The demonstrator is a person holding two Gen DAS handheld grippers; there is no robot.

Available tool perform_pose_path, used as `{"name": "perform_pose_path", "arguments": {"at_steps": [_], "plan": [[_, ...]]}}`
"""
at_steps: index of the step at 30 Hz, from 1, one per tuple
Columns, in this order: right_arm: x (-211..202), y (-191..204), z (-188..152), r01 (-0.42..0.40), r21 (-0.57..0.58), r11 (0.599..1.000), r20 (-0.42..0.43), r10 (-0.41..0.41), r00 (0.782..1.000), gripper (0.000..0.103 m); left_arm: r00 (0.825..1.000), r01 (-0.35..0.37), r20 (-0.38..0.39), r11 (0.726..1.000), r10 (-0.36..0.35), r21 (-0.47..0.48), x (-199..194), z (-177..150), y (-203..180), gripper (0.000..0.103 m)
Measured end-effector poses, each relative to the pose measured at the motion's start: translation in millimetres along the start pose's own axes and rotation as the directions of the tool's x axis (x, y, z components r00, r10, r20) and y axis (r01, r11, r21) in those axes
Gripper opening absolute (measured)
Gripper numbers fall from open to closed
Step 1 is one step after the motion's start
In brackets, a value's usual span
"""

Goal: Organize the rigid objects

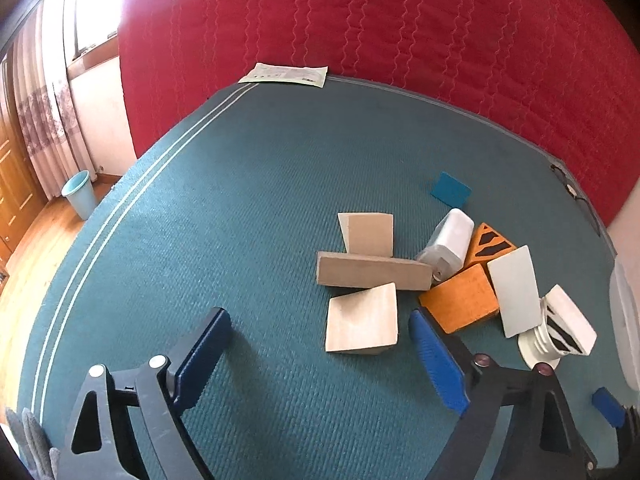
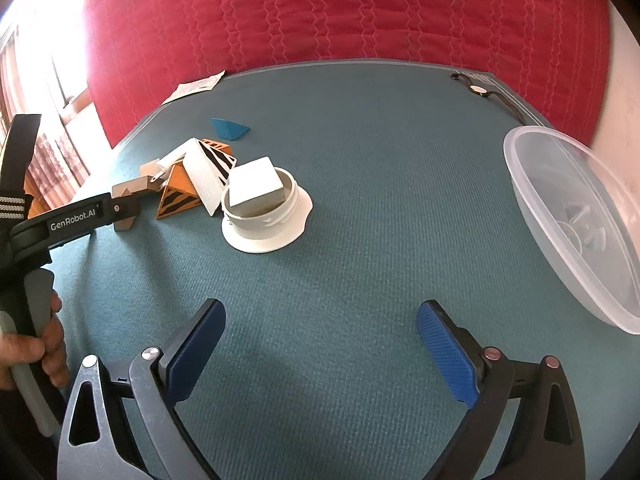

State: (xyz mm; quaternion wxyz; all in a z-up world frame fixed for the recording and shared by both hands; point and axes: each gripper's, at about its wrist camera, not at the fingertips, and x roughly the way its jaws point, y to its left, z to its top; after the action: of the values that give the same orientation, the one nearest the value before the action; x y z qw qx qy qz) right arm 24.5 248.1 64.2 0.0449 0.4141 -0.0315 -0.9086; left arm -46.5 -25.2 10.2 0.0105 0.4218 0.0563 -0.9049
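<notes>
A heap of blocks lies on the teal mat (image 1: pixel 240 200). It holds pale wooden blocks (image 1: pixel 372 270), orange blocks (image 1: pixel 460 300) with black stripes, white blocks (image 1: pixel 516 292) and a white round collar (image 2: pixel 266 216) with a white cube resting in it. A pale wooden wedge (image 1: pixel 362 320) lies just ahead of my left gripper (image 1: pixel 320 316), between its fingertips and nearer the right one. Its jaws stand open and the pads do not touch the wedge. My right gripper (image 2: pixel 320 308) is open over bare mat, to the right of the heap. A clear plastic tub (image 2: pixel 572 220) stands at its right.
A blue wedge (image 1: pixel 451 189) lies apart behind the heap. A paper leaflet (image 1: pixel 286 75) and a wristwatch (image 2: pixel 478 89) lie at the mat's far edge, against a red quilted cover (image 1: pixel 400 20). A light blue bin (image 1: pixel 80 194) stands on the wooden floor at left.
</notes>
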Motion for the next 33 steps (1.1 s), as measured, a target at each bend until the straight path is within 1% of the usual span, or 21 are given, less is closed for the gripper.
{"name": "perform_pose_path", "arguments": {"at_steps": [3,7,11,13,17,20,22,24,26,28,31,33], "plan": [[0,0,0,0.0,0.0,1.0,0.001,0.0,1.0,0.097,0.999,-0.045,0.004,0.999,0.045,0.02,-2,-2,0,0.093],[0,-1,0,-0.003,0.001,1.0,0.004,0.003,1.0,0.097,0.997,-0.074,0.01,0.997,0.073,0.03,-7,-4,5,0.093],[-1,-1,0,-0.003,0.001,1.0,0.003,0.003,1.0,0.097,0.992,-0.126,0.013,0.992,0.125,0.025,-8,-3,16,0.094],[0,-1,0,-0.004,0.002,1.0,0.003,0.004,1.0,0.097,0.99,-0.139,0.008,0.99,0.139,0.021,-10,-4,20,0.094],[-1,0,0,-0.003,0.001,1.0,0.004,0.003,1.0,0.097,0.981,-0.194,0.013,0.981,0.193,0.027,-16,-8,27,0.094],[-1,0,0,-0.004,0.002,1.0,0.005,0.004,1.0,0.097,0.973,-0.229,0.01,0.973,0.229,0.011,-16,-9,34,0.094],[-1,0,0,-0.004,0.003,1.0,0.005,0.004,1.0,0.097,0.974,-0.225,0.0,0.974,0.225,-0.008,-15,-8,36,0.094],[-1,0,0,-0.006,0.004,1.0,0.006,0.006,1.0,0.097,0.98,-0.2,0.002,0.98,0.2,-0.018,-16,-8,34,0.094],[-1,0,0,-0.008,0.005,1.0,0.008,0.007,1.0,0.097,0.985,-0.171,0.011,0.985,0.171,-0.004,-18,-8,25,0.094],[-1,1,1,-0.008,0.005,1.0,0.008,0.007,1.0,0.097,0.987,-0.159,0.02,0.987,0.159,0.02,-17,-8,17,0.095],[-1,0,1,-0.008,0.005,1.0,0.008,0.008,1.0,0.097,0.986,-0.166,0.022,0.985,0.165,0.048,-11,-6,9,0.095],[-1,0,0,-0.008,0.005,1.0,0.008,0.008,1.0,0.097,0.987,-0.161,0.018,0.986,0.16,0.043,-8,-5,10,0.095]]}}
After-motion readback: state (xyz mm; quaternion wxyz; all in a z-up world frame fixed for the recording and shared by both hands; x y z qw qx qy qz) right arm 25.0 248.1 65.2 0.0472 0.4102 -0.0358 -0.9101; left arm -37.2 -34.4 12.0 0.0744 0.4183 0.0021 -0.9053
